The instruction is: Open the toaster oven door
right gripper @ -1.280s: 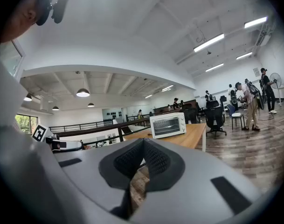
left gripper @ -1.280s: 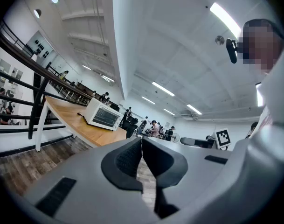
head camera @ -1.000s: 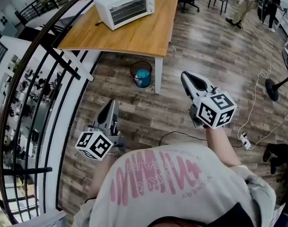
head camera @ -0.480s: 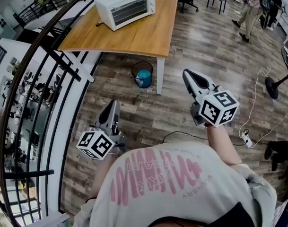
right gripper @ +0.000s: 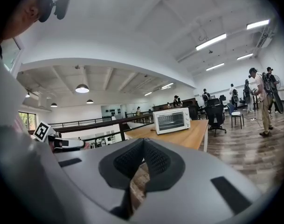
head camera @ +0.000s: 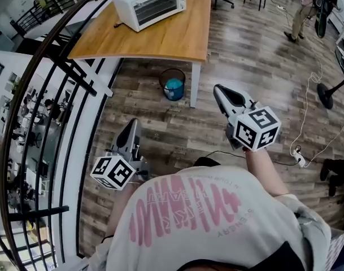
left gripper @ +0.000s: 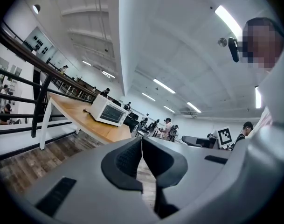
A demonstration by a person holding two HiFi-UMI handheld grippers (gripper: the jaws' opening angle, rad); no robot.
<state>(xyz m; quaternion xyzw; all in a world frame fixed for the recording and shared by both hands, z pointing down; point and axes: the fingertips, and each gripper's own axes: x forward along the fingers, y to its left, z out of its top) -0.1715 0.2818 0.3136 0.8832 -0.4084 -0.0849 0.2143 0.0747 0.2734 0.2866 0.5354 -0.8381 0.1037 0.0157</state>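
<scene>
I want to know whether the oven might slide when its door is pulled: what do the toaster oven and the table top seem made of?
The toaster oven: smooth white casing, probably painted metal; the door window looks like glass, bars showing through. The table top: warm brown, faint grain, wood or wood-look laminate, smooth satin finish.

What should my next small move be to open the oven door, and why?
Probably walk closer to the table: the oven sits shut on it, well beyond both grippers, and the left gripper and right gripper both have their jaws together, holding nothing.
</scene>
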